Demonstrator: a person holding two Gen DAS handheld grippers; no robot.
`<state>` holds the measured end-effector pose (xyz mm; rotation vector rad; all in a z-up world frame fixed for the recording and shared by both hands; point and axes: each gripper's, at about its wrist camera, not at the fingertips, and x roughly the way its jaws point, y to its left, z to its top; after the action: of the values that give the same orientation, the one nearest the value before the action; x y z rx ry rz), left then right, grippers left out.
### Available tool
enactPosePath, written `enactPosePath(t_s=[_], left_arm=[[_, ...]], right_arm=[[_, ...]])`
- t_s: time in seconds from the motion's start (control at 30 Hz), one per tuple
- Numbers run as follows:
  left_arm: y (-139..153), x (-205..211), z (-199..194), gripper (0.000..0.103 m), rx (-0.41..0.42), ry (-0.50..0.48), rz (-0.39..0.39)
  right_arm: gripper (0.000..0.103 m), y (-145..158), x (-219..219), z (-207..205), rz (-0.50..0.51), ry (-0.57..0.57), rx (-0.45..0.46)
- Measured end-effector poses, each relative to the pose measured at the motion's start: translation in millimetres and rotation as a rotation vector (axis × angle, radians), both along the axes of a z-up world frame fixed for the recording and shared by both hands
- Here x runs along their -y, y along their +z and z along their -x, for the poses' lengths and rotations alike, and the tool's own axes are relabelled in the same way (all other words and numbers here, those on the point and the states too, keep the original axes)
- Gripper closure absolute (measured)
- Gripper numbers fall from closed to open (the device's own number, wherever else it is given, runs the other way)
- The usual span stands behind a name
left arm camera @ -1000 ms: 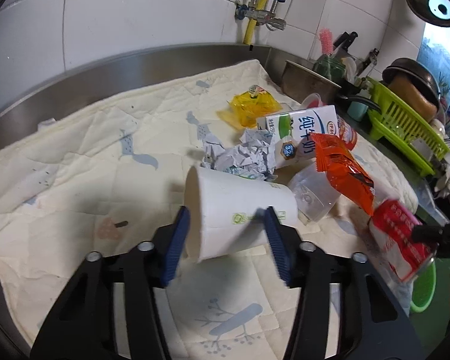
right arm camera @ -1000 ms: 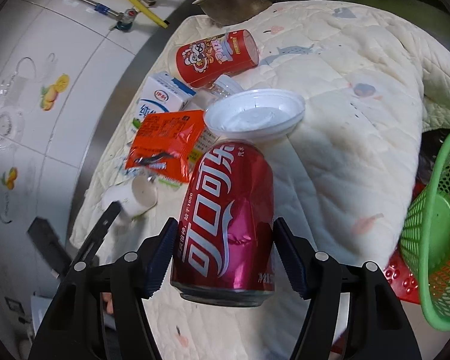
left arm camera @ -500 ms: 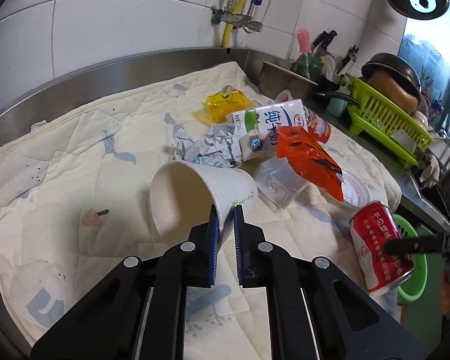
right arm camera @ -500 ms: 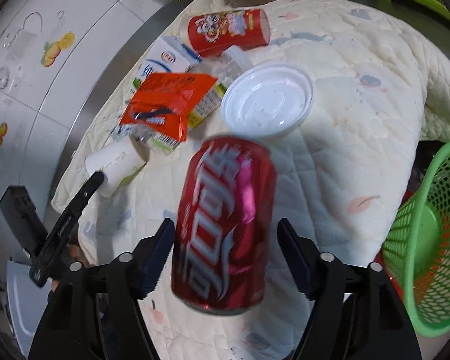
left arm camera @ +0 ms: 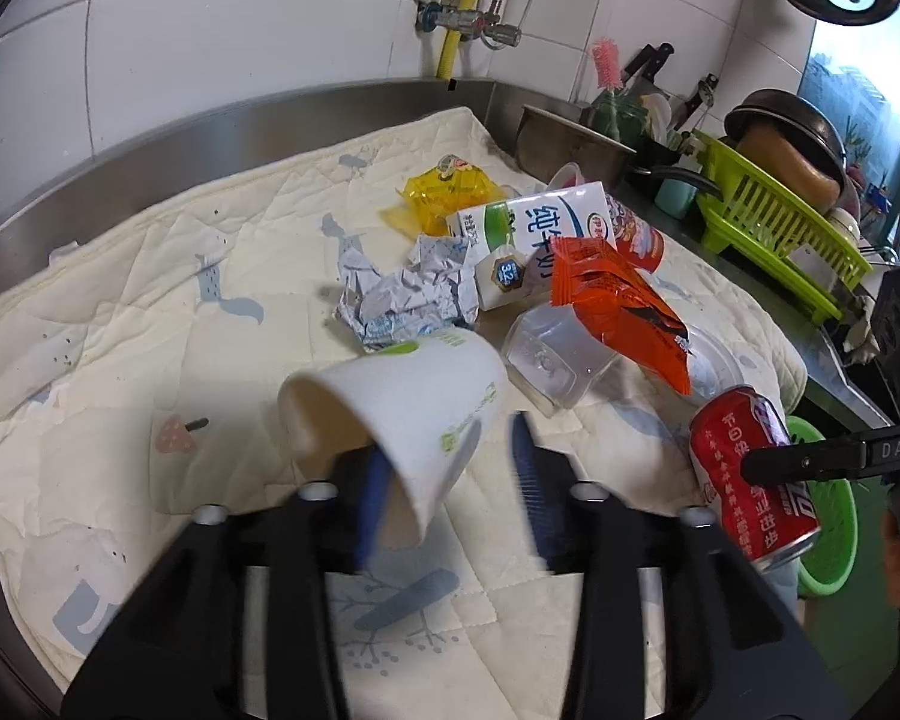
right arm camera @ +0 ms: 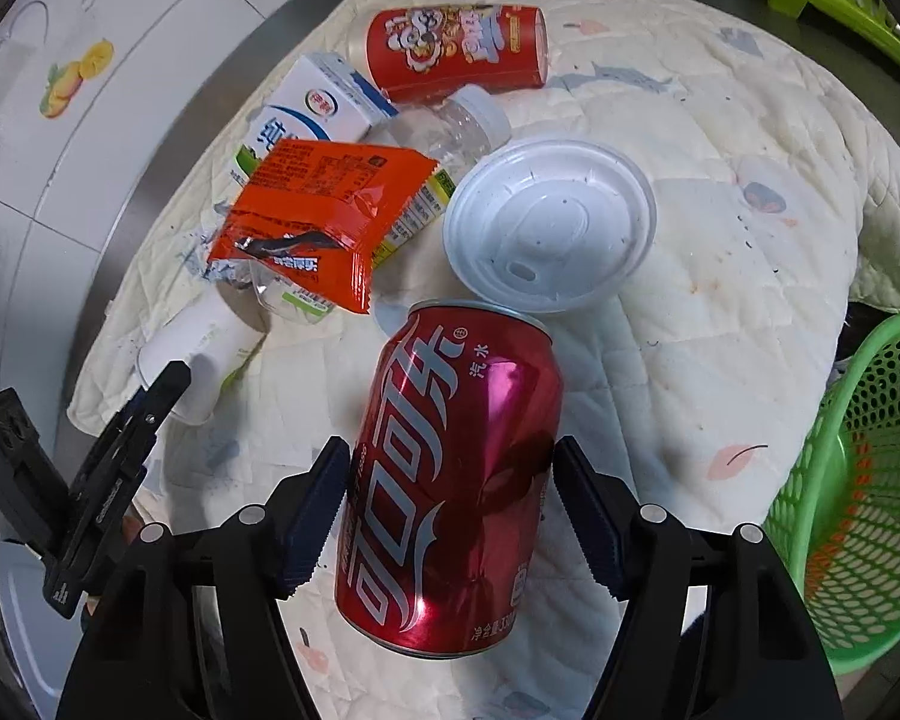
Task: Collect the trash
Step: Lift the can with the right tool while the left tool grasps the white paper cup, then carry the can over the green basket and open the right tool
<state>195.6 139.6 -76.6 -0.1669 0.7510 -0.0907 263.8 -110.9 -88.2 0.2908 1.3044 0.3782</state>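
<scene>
Two grippers: I see both, each busy with one piece of trash over the quilted cloth (right arm camera: 720, 300).
Right gripper (right arm camera: 450, 516): my fingers pinch a red cola can (right arm camera: 450, 492) by its sides; it reads "汽水" near the top beside large white Chinese lettering.
Left gripper (left arm camera: 450, 480): blurred; my fingers look parted, one inside the rim of the white paper cup (left arm camera: 408, 402), the other outside its wall. I cannot tell whether they grip.
Paper cup: tipped on its side, mouth toward me, with a small green logo.
Milk carton (left arm camera: 540, 228): white, green and blue, printed "纯牛奶", lying behind the crumpled paper (left arm camera: 402, 294).
Orange wrapper (right arm camera: 324, 210): fine print too small to read, draped over a clear bottle (right arm camera: 444, 126).
White lid (right arm camera: 546, 222): flat on the cloth, just beyond the can.
Green basket (right arm camera: 858, 492): off the cloth's edge, to the right of the can.
</scene>
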Motion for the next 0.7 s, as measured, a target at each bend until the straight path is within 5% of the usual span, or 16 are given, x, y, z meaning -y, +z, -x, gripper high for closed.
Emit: enactPosePath(t_s=[0.53, 0.7], left_arm=[[-7.2, -0.8, -9.1, 0.057, -0.022, -0.031, 0.033], [-11.8, -1.3, -10.7, 0.059, -0.029, -0.035, 0.038]], right_arm=[[0.029, -10.2, -8.6, -5.8, 0.000, -0.009, -0.040], [0.033, -18.4, -3.7, -4.8, -0.069, -0.026, -0.047]])
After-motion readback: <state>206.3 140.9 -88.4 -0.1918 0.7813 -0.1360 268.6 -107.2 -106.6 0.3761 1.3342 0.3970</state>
